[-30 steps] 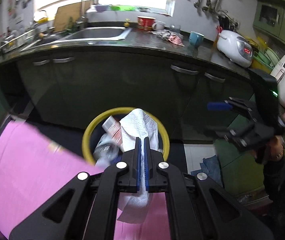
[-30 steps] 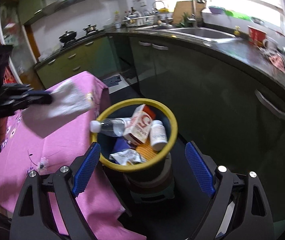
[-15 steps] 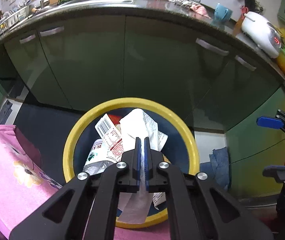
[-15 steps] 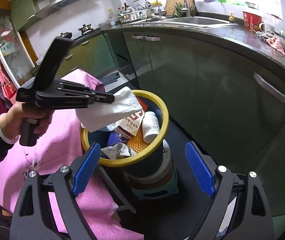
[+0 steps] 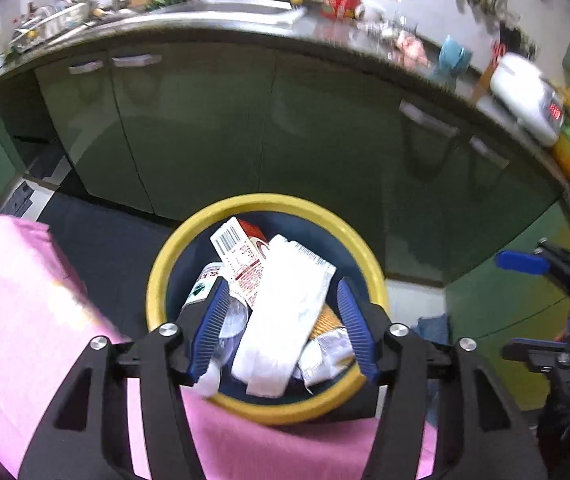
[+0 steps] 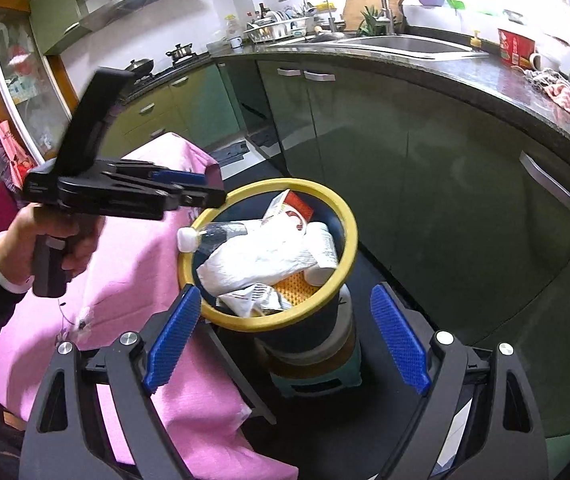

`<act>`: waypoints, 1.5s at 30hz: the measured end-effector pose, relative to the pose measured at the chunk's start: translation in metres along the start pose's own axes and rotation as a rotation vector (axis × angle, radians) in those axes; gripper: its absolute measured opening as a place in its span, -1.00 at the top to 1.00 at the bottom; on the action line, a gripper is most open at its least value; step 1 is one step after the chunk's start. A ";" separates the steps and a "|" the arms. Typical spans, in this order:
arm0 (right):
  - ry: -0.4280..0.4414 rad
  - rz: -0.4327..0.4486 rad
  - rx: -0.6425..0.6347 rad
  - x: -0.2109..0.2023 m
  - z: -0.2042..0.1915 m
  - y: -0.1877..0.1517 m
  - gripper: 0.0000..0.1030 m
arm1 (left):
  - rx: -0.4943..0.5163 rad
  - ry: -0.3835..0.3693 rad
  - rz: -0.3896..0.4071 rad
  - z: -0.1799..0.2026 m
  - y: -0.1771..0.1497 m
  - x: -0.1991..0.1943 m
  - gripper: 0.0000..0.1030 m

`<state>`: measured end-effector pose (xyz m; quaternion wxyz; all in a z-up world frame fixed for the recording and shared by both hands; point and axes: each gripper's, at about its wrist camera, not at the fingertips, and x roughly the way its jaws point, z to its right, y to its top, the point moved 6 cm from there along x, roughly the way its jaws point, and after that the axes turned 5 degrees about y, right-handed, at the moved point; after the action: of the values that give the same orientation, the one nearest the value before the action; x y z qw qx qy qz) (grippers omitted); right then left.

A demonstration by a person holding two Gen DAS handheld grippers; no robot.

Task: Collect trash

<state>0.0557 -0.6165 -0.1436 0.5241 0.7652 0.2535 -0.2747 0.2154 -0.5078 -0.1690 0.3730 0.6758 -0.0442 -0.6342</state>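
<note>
My left tool [image 5: 283, 330] hangs released over the yellow-rimmed bin [image 5: 173, 264], where the white tissue [image 5: 285, 312] lies on the trash. My right tool [image 6: 285, 340] (also spread wide) grips nothing.

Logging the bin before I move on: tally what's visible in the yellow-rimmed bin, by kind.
Paper tissue: 1
Plastic bottle: 1
Carton box: 1
White pill bottle: 1
Crumpled wrapper: 1
Orange mesh piece: 1
Total: 6 visible; more may lie underneath.
</note>
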 end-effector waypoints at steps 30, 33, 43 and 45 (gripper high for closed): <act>0.176 0.037 -0.344 -0.044 -0.235 -0.043 -0.91 | -0.756 0.756 0.464 -0.088 -0.346 -0.379 -0.87; 0.149 0.061 -0.337 -0.060 -0.235 -0.049 -0.91 | -0.771 0.725 0.474 -0.085 -0.353 -0.379 -0.87; 0.060 0.127 -0.330 -0.097 -0.221 -0.061 -0.91 | -0.749 0.715 0.478 -0.064 -0.358 -0.379 -0.87; 0.053 0.138 -0.330 -0.101 -0.219 -0.060 -0.91 | -0.739 0.739 0.474 -0.060 -0.358 -0.381 -0.87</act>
<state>-0.0238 -0.4015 -0.0480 0.6533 0.6913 0.2560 -0.1725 0.0479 -0.0206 -0.0601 0.7071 0.6489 0.1637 -0.2283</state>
